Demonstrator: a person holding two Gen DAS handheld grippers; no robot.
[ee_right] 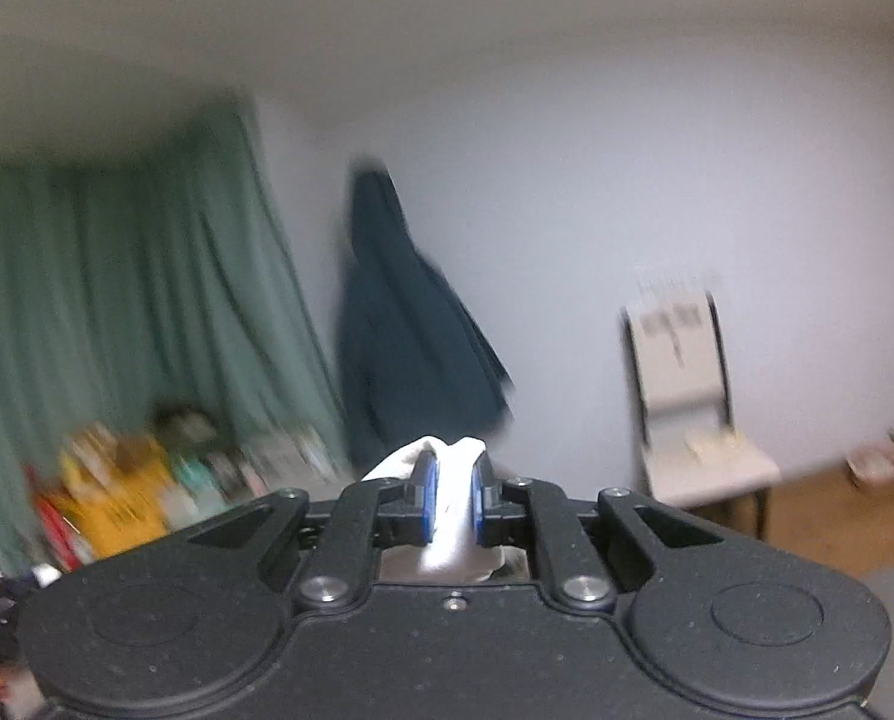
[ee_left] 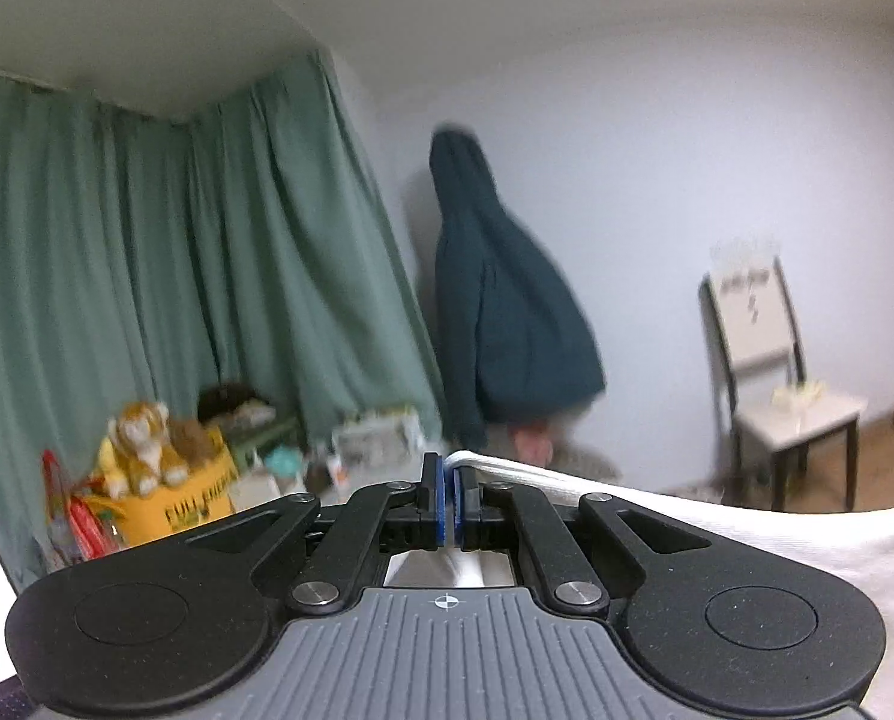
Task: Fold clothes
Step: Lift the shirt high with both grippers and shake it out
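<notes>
**Holding a white garment up by two pinches**

Lifting both tools toward the far wall, the person has the white cloth held aloft. The left gripper is clenched on a thin edge, and the fabric trails away toward four o'clock. The right gripper grasps a thicker bunch that pokes out at twelve o'clock. I'd judge the hold needs level hands and an even stretch, so the edge hangs straight and slips from neither pinch.
</notes>
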